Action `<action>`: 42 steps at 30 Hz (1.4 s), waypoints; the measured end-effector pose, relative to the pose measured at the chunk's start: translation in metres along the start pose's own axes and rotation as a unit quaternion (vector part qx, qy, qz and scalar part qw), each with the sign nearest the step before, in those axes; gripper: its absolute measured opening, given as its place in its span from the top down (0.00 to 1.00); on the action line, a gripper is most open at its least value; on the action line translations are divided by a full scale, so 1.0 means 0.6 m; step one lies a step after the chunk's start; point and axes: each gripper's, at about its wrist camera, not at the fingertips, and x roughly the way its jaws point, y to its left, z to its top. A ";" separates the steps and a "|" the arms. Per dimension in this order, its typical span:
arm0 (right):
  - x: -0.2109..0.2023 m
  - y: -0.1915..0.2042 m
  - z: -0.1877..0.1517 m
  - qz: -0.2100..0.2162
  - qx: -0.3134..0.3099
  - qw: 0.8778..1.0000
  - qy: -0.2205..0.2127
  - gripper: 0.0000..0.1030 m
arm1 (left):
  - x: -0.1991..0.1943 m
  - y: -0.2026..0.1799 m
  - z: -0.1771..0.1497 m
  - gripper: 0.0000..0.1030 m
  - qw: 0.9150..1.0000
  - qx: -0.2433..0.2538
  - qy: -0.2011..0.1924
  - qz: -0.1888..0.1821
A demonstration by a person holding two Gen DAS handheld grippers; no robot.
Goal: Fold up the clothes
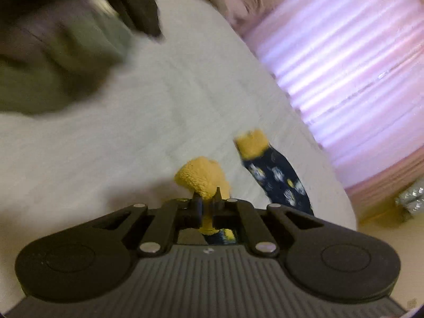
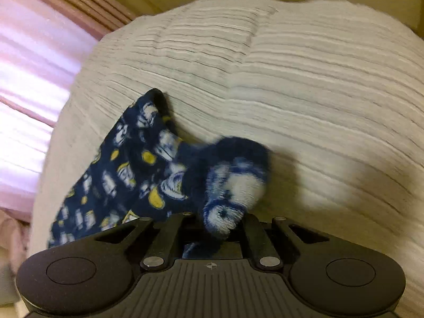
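Navy sock (image 2: 116, 175) of fuzzy knit, scattered with white helmet-like faces and small yellow blobs, draped over the white ribbed bedspread (image 2: 304, 84). Yellow terry toe (image 1: 202, 177) of that sock pinched between the closed jaws of the left gripper (image 1: 208, 202), a scrap of navy print showing under the jaws. Second sock (image 1: 278, 177) of the same print just right of the left gripper, lying on the bedspread (image 1: 137, 132), its yellow end pointing away from the camera. In the right wrist view, the navy cuff end bunched into a thick roll, inner fleece turned outward in blue and white, gripped by the right gripper (image 2: 216, 221) with jaws drawn narrow around it; fingertips hidden by the fabric. Rest of the sock trailing left from the right gripper toward the bed's edge. No brand, label or readable writing anywhere on the socks. Pile of dark clothes (image 1: 53, 61), olive and black, badly blurred, far up and left of the left gripper on the bedspread. Pink pleated curtain (image 1: 352, 69) beyond the bed's edge, up and right of the left gripper. Both views smeared by motion blur.
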 end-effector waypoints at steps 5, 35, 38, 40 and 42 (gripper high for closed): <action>0.005 -0.034 -0.041 -0.017 0.007 0.997 0.074 0.95 | -0.039 0.110 -0.054 0.87 0.986 0.023 0.062 0.153; 0.013 -0.069 -0.103 -0.017 -0.016 1.000 0.020 0.33 | -0.051 0.204 -0.125 0.35 0.990 -0.117 0.003 0.081; 0.020 -0.064 -0.108 -0.005 -0.009 1.000 0.001 0.20 | 0.000 0.196 -0.128 0.67 0.991 -0.084 0.025 0.097; 0.030 -0.056 -0.107 -0.010 -0.016 1.000 -0.009 0.21 | 0.015 0.186 -0.128 0.93 0.992 -0.056 0.028 0.111; 0.033 -0.047 -0.102 -0.023 -0.030 0.999 -0.015 0.94 | -0.006 0.176 -0.119 0.94 0.994 -0.041 0.009 0.103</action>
